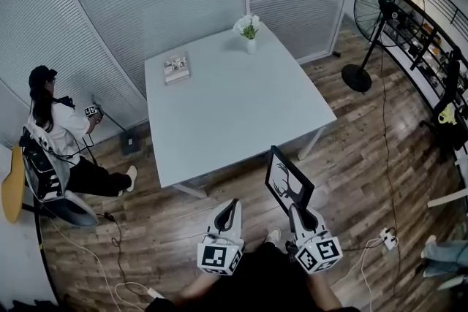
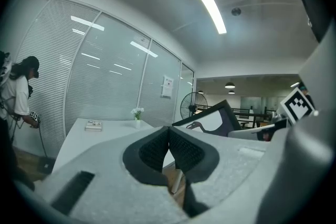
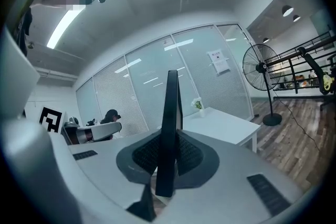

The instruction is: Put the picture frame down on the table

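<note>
A black picture frame with a white deer print stands upright in my right gripper, which is shut on its lower edge. It hangs above the wood floor, just short of the near edge of the white table. In the right gripper view the frame shows edge-on, clamped between the pads. My left gripper is beside it on the left, shut with nothing held; its pads meet. The frame appears at the right in the left gripper view.
On the table stand a small vase of white flowers at the far side and a book at the far left. A person crouches at the left by the glass wall. A floor fan and shelves are at the right.
</note>
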`<action>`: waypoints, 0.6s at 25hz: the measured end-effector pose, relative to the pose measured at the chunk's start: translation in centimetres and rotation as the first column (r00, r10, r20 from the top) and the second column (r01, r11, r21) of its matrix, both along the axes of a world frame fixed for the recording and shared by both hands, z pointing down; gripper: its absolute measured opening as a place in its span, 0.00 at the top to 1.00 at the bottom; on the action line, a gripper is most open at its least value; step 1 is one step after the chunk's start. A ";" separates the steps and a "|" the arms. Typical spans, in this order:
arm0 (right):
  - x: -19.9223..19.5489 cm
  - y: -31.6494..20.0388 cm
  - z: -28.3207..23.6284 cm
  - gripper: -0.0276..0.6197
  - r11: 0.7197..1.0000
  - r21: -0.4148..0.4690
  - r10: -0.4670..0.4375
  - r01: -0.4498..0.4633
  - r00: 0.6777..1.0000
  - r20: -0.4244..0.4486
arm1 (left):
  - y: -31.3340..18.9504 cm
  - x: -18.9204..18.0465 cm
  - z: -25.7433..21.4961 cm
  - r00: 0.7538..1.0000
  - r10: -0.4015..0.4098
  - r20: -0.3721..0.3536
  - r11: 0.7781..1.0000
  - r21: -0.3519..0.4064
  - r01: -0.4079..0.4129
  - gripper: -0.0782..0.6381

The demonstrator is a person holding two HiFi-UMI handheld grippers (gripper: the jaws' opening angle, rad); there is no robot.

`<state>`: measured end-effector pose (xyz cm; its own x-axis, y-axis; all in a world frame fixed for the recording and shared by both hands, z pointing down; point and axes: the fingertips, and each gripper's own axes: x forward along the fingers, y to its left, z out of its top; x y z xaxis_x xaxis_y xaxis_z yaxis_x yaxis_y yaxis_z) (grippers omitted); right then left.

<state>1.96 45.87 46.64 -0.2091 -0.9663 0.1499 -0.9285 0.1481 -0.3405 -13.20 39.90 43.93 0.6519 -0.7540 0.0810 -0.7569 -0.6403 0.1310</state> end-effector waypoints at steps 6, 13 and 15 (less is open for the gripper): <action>2.2 0.3 0.1 0.88 1.000 0.002 -0.005 0.005 1.000 0.011 | 0.5 2.0 -0.1 1.000 -0.011 0.004 1.000 -0.001 0.011 0.87; 5.7 0.6 0.9 0.88 1.000 0.008 -0.026 0.026 1.000 0.014 | 1.0 6.5 -0.4 1.000 -0.019 0.000 1.000 0.008 0.019 0.87; 6.8 0.4 1.2 0.88 0.999 0.008 -0.035 0.035 0.999 0.015 | 1.2 7.3 -0.2 1.000 -0.027 -0.002 1.000 -0.002 0.027 0.87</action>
<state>8.80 46.24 47.86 -0.2447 -0.9596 0.1389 -0.9176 0.1829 -0.3529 -5.85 41.12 43.76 0.6316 -0.7710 0.0810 -0.7735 -0.6195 0.1340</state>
